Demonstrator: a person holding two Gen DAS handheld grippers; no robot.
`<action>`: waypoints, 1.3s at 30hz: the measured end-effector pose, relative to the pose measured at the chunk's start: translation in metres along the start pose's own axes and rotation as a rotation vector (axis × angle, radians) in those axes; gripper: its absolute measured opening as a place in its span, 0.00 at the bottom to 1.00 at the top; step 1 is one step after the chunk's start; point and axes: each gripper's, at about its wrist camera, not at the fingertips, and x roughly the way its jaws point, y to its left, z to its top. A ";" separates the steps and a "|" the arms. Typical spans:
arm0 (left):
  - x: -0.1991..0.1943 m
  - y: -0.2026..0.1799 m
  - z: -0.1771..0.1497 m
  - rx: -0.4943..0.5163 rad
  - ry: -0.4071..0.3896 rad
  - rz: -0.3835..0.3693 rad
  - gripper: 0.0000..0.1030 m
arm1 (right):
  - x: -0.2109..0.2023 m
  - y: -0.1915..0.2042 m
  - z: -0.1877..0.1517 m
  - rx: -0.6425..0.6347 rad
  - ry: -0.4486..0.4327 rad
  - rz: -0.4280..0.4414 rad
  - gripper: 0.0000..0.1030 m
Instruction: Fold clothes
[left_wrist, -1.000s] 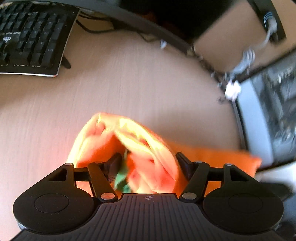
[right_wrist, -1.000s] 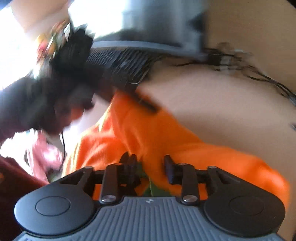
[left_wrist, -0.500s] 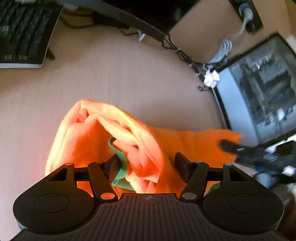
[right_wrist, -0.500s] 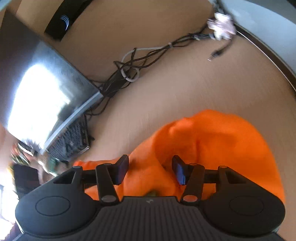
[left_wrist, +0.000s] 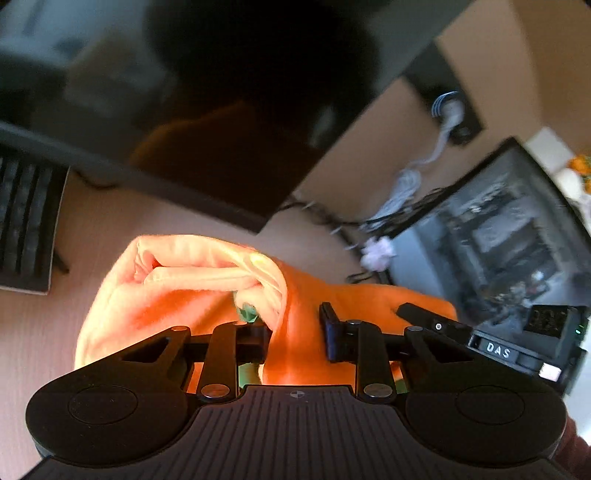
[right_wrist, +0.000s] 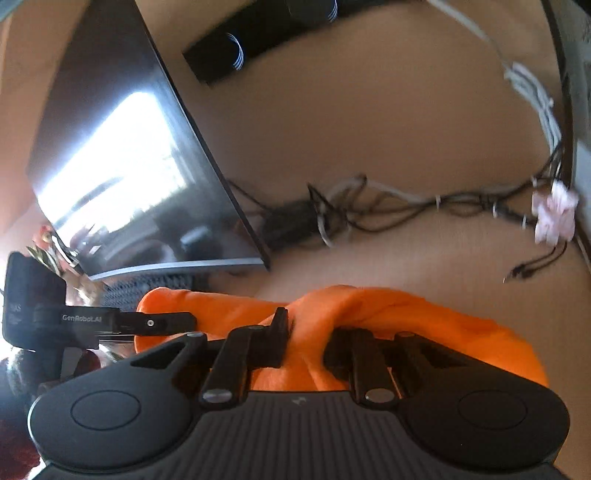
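Note:
An orange garment with a green patch is bunched over the wooden desk. My left gripper is shut on a fold of it, cloth pinched between the fingers. In the right wrist view the same orange garment drapes over my right gripper, whose jaws are shut on a bunched fold. The right gripper also shows at the right edge of the left wrist view, and the left gripper at the left of the right wrist view. The two grippers hold the garment side by side, close together.
A dark monitor stands behind the garment, with a black keyboard to the left. A tangle of cables lies at the back of the desk. A second screen stands at the right.
Both grippers tilted upward and came closer together, with the garment lifted. The jaws of each have narrowed on the cloth. The monitor now fills the top of the left view.

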 end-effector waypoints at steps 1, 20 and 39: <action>-0.005 -0.001 -0.004 0.010 0.002 -0.007 0.28 | -0.007 0.001 0.000 -0.001 -0.009 0.007 0.14; 0.011 -0.021 -0.028 0.177 -0.082 0.049 0.44 | 0.011 0.007 -0.063 -0.225 -0.029 -0.158 0.18; 0.015 0.015 -0.068 0.073 0.030 0.111 0.74 | 0.007 -0.002 -0.094 -0.255 0.111 -0.208 0.50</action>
